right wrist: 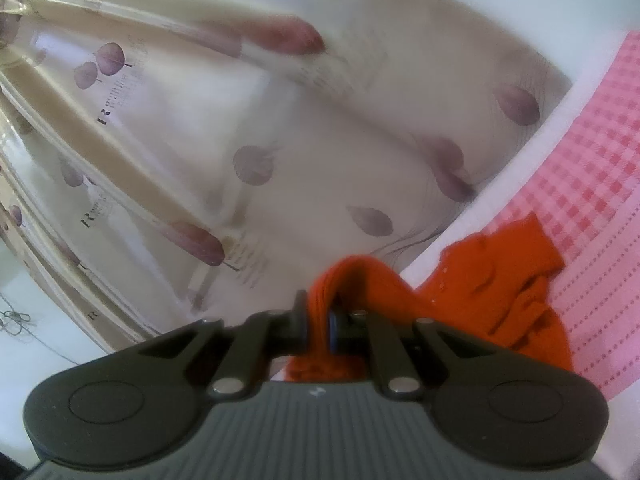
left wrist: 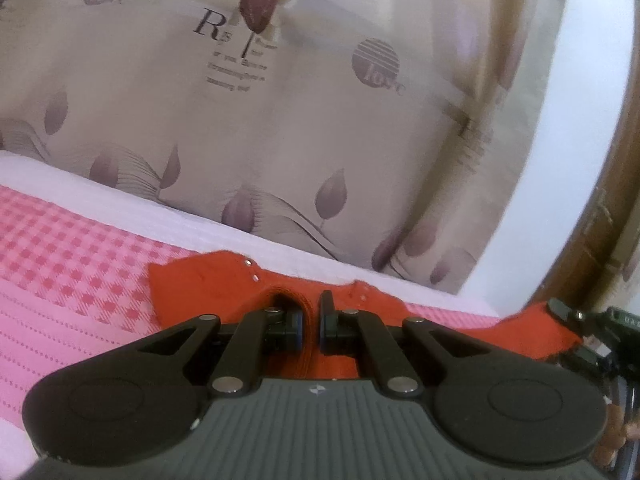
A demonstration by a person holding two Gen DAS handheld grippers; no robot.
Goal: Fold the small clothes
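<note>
Left tool (left wrist: 308, 322) clamped on a ribbed edge of the red garment (left wrist: 208, 284), jaws nearly together with cloth pinched between. Right tool (right wrist: 318, 322) clamped on another bunched edge of the same garment, lifted. The rest of the garment lies crumpled on the pink checked bedcover (left wrist: 68, 264), near its white edge. Leaf-print curtain (left wrist: 280, 132) hangs at the far side.

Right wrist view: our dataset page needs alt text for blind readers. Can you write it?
The right hand-held gripper is shut on a bunched fold of a small orange-red garment, which trails to the right onto a pink checked cloth. Behind hangs a blurred cream curtain printed with purple leaves and lettering.
</note>
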